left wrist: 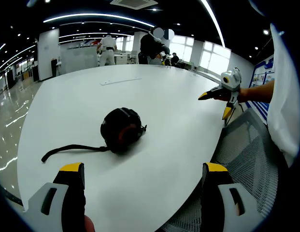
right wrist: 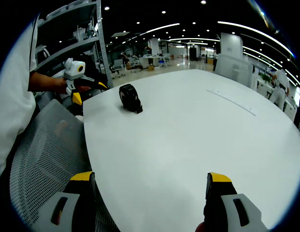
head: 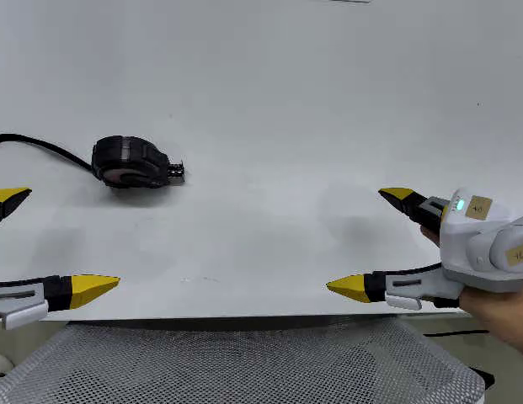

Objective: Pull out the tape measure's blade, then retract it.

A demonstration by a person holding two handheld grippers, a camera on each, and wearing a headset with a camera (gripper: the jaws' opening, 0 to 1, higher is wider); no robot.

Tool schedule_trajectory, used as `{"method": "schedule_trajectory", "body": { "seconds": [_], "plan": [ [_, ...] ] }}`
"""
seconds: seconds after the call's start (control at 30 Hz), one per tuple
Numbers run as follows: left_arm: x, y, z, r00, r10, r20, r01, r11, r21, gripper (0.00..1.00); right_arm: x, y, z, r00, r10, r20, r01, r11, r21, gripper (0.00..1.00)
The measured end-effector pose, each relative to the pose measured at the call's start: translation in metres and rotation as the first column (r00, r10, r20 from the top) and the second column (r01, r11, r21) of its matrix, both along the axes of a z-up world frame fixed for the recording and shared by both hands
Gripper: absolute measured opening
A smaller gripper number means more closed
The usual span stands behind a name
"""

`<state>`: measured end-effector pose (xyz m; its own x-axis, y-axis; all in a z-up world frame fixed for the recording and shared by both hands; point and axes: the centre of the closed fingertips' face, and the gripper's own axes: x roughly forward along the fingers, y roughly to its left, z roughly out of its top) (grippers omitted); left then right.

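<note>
A black tape measure (head: 130,163) with a red side panel lies on the white table (head: 269,101), its blade tucked in and a black strap trailing to the left. It also appears in the left gripper view as the tape measure (left wrist: 121,130) and far off in the right gripper view as the tape measure (right wrist: 130,97). My left gripper (head: 63,240) stands open at the table's near left edge, a short way in front of the tape measure. My right gripper (head: 370,240) stands open at the near right edge, well apart from it. Both hold nothing.
A grey mesh chair seat (head: 244,362) sits just below the table's front edge. A thin flat strip (right wrist: 234,102) lies far across the table. People stand in the background of the left gripper view.
</note>
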<state>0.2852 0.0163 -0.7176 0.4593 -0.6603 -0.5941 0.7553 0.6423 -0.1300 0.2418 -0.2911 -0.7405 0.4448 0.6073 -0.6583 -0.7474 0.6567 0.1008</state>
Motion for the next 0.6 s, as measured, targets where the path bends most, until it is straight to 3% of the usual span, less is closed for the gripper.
{"method": "schedule_trajectory", "body": {
  "seconds": [0.6],
  "plan": [
    [0.0023,0.0008,-0.0002,1.0,-0.003,0.009,0.003,1.0,0.004,0.99,0.0005,0.0028,0.0012,1.0,0.009,0.007,-0.009,1.0,-0.004,0.92]
  ]
}}
